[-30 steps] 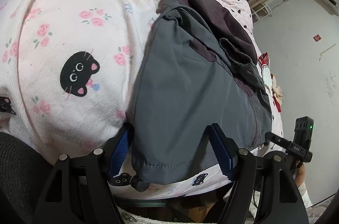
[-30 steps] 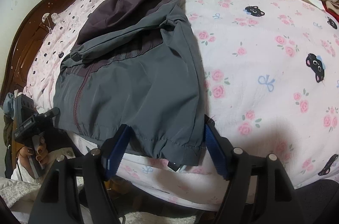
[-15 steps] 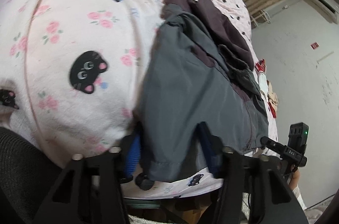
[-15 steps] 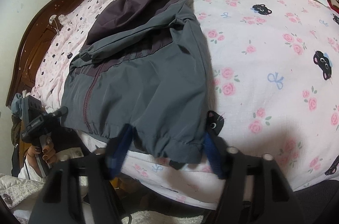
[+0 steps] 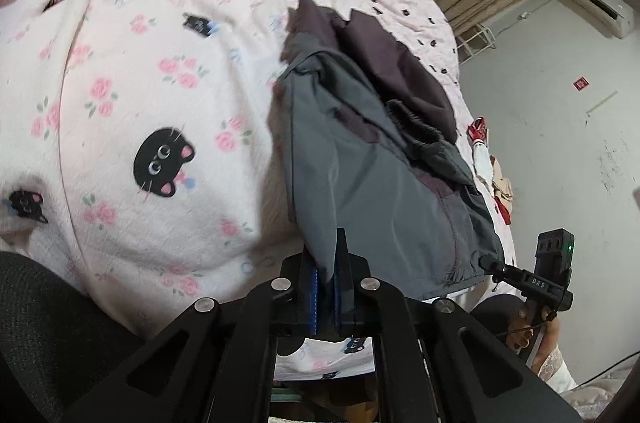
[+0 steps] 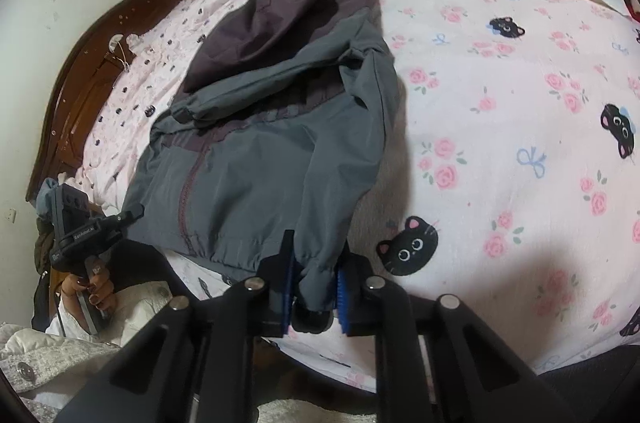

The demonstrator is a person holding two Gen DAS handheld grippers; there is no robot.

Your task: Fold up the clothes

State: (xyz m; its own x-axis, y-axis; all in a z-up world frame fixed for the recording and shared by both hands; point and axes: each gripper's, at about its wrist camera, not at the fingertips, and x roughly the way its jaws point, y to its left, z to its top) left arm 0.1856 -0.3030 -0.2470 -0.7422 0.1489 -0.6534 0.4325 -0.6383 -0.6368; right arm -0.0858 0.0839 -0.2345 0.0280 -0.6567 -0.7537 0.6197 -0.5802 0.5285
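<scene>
Jacket (image 6: 256,159): thin smooth synthetic cloth, slight sheen. Bedsheet (image 5: 160,95): soft matt fleecy cloth. Headboard (image 6: 80,95): glossy dark wood. Gripper frames: matt black plastic w/ shiny metal screws.

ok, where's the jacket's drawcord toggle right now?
In the right wrist view the black toggle hangs under the jacket hem corner, low centre, between the right gripper fingers.

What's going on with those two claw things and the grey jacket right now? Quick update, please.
Left gripper shut on grey and dark purple jacket hem. Right gripper pinching the other hem corner. Jacket on pink cat-print bedspread; nothing in the way.
</scene>
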